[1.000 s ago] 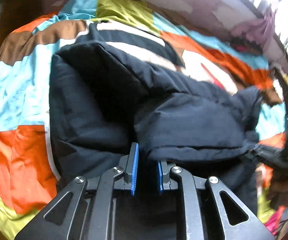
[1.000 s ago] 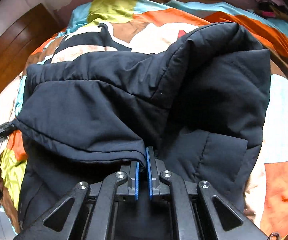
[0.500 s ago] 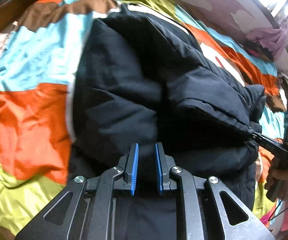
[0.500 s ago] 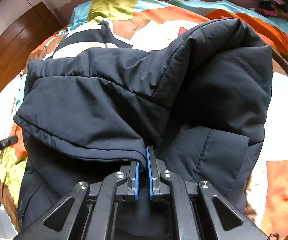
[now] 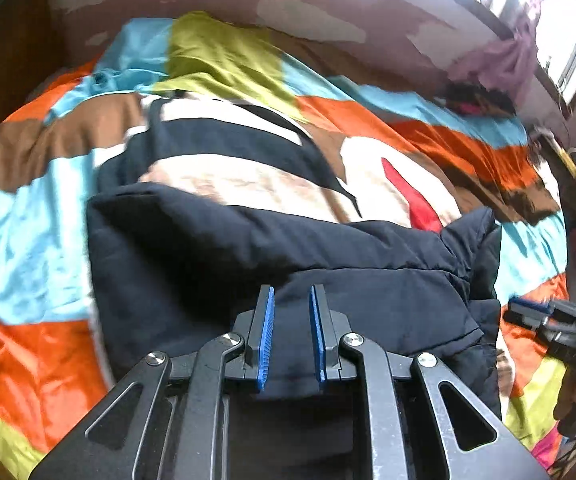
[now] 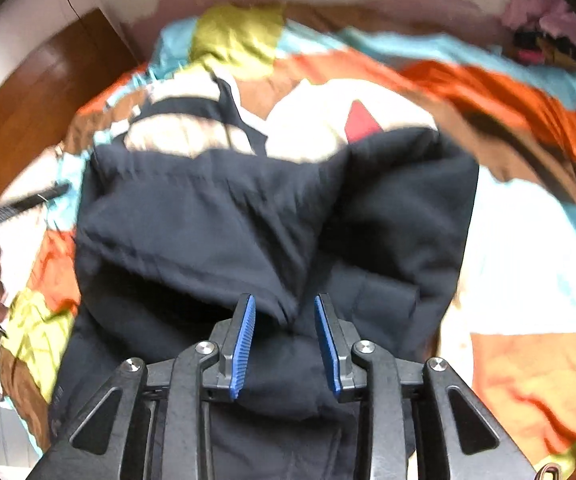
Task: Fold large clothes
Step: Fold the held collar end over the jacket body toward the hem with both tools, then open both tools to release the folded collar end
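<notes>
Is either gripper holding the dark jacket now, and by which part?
Nothing is held. The left gripper and the right gripper are open above the jacket.

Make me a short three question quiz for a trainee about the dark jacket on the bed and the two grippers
1. True or false: the right gripper is clamped shut on the jacket.
2. What lies directly under the jacket? A) a bare wooden floor B) a colourful patchwork bedspread C) a glass table
3. Fill in: the left gripper has its jaws ____, with jacket cloth showing in the gap between them.

Key
1. False; its jaws are apart.
2. B
3. open
</notes>
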